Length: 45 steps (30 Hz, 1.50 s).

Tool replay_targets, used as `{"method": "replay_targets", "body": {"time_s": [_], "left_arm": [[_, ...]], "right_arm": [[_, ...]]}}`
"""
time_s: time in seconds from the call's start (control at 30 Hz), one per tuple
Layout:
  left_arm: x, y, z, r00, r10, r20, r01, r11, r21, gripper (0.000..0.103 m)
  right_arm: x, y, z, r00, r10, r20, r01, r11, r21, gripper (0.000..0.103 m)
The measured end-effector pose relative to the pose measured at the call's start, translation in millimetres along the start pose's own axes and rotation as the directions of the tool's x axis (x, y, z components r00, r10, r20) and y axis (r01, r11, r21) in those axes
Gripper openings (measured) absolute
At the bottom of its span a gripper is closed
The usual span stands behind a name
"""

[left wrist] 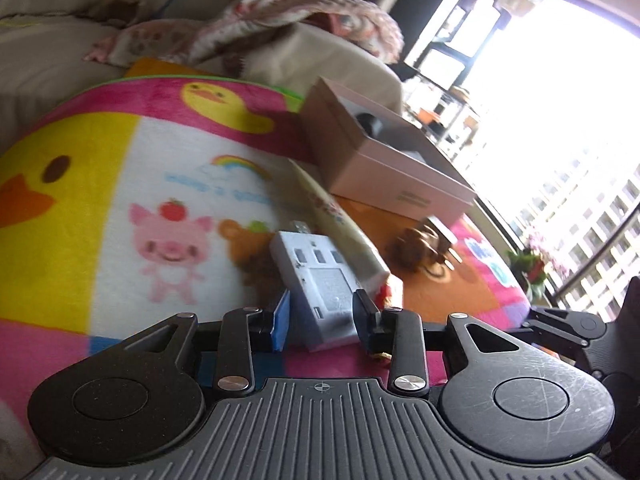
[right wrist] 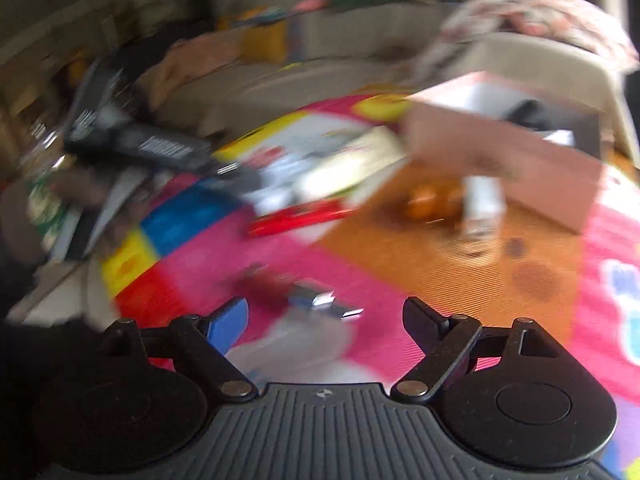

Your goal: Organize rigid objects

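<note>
- While I am looking down the left wrist view, the left gripper (left wrist: pixel 322 314) is sitting around the near end of a white card reader (left wrist: pixel 316 280), its two pads close on either side; I cannot tell whether they are pressing on it.
- That reader is lying on the cartoon-print blanket (left wrist: pixel 120 184), its metal plug pointing to the far side.
- A cream tube (left wrist: pixel 340 220) with a red cap is lying just right of the reader, touching it or nearly so.
- Farther off to the right, an open pink box (left wrist: pixel 400 168) is resting on the blanket with dark items inside, and a small brown wooden toy (left wrist: pixel 424 246) is sitting near its front.
- Through the blurred right wrist view, the right gripper (right wrist: pixel 326 314) is standing released, jaws spread wide, with a small metal-tipped object (right wrist: pixel 320 298) on the blanket just beyond them.
- The pink box (right wrist: pixel 504 160) is showing at far right there, a red flat item (right wrist: pixel 296 216) lying mid-blanket.
</note>
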<state>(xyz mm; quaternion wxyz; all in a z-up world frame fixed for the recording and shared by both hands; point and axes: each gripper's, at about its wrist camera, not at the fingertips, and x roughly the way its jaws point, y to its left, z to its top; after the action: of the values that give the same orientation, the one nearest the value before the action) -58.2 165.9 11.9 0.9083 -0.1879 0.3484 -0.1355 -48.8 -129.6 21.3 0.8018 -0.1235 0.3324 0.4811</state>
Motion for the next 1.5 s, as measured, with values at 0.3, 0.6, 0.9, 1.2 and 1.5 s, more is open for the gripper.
{"method": "replay_targets", "body": {"time_s": [0.3, 0.6, 0.9, 1.2, 1.5], "left_arm": [[-22.7, -44.3, 3.3, 0.997, 0.053, 0.056, -0.063, 0.98, 0.191, 0.037], [25.7, -87.5, -5.2, 0.993, 0.114, -0.037, -0.092, 0.924, 0.371, 0.037], [59.6, -95.5, -4.4, 0.986, 0.145, -0.086, -0.102, 0.918, 0.384, 0.034], [25.3, -80.5, -18.7, 0.982, 0.159, -0.101, -0.118, 0.936, 0.331, 0.027], [6.2, -83.4, -42.5, 0.988, 0.15, -0.043, -0.131, 0.945, 0.299, 0.029]], "right_arm": [[4.9, -15.7, -0.5, 0.962, -0.271, 0.005, 0.271, 0.961, 0.049, 0.081], [-4.1, -29.3, -9.9, 0.968, -0.249, 0.004, 0.247, 0.963, 0.106, 0.087], [-7.6, -30.4, -18.0, 0.972, -0.234, 0.013, 0.231, 0.966, 0.115, 0.095], [-4.5, -27.3, -15.7, 0.976, -0.216, -0.025, 0.218, 0.971, 0.102, 0.103], [-10.7, -5.9, -23.6, 0.992, -0.123, 0.015, 0.121, 0.99, 0.079, 0.103]]}}
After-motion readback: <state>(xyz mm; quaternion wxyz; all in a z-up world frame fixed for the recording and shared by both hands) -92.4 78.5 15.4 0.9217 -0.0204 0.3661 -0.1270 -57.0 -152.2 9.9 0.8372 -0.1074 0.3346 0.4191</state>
